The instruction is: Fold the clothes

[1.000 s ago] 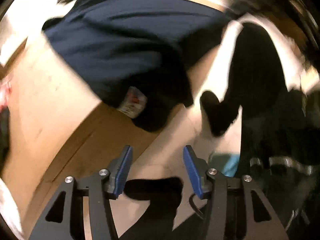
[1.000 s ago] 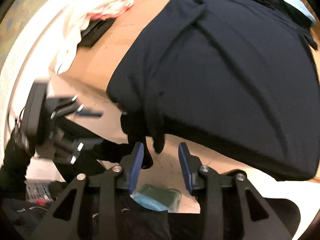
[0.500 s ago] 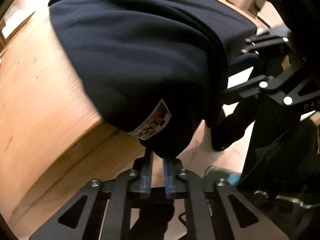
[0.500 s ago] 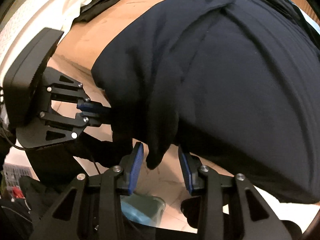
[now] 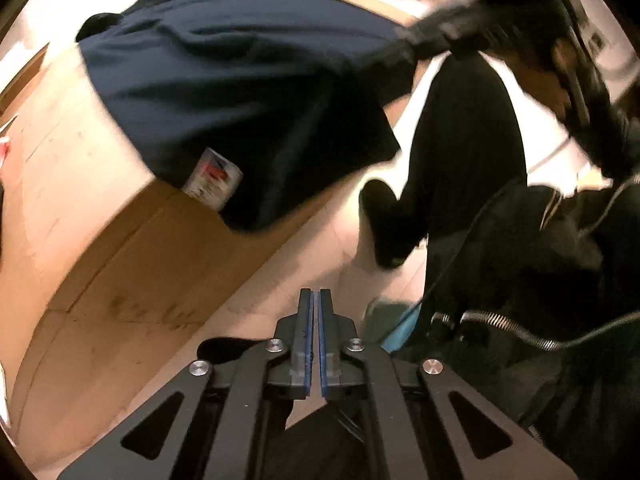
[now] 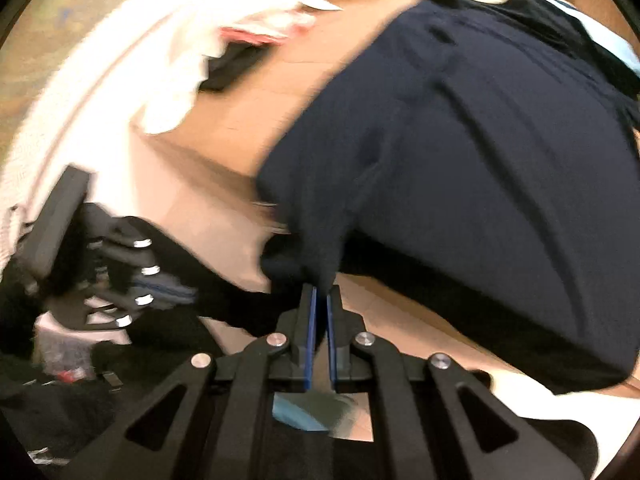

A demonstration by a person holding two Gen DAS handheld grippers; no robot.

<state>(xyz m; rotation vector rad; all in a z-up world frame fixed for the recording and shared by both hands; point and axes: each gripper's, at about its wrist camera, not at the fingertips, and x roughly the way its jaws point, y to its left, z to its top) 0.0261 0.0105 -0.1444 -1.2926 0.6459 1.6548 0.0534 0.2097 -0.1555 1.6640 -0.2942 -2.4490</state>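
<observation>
Navy garment (image 5: 240, 80) lies spread on the wooden worktop (image 5: 60, 168), near hem draped over the front edge; white label (image 5: 212, 178) hangs at that edge.

Left gripper (image 5: 315, 300): fingers together, nothing between them, held off the edge over the floor, well apart from the cloth. Looks like no catch on this side.

Right gripper (image 6: 320, 298): jaws closing, with a dangling fold of the hem right at the blue tips. Cloth appears pinched, but motion blur keeps me from confirming how deep the bite is.

Step in hand, as I read it: grab both near corners, then fold away across the worktop. To do it well:
- reopen left, go back in at the corner beside the label, take hem plus a bit of fabric, not just the edge
- match the bite on both sides so the fold line stays straight
- lift only enough to clear, keep tension even

Hard to make out: far end of the garment is cut off, so garment type is unclear. Pale clothes pile (image 6: 224, 32) is blurred. Left gripper in the right view is smeared.
</observation>
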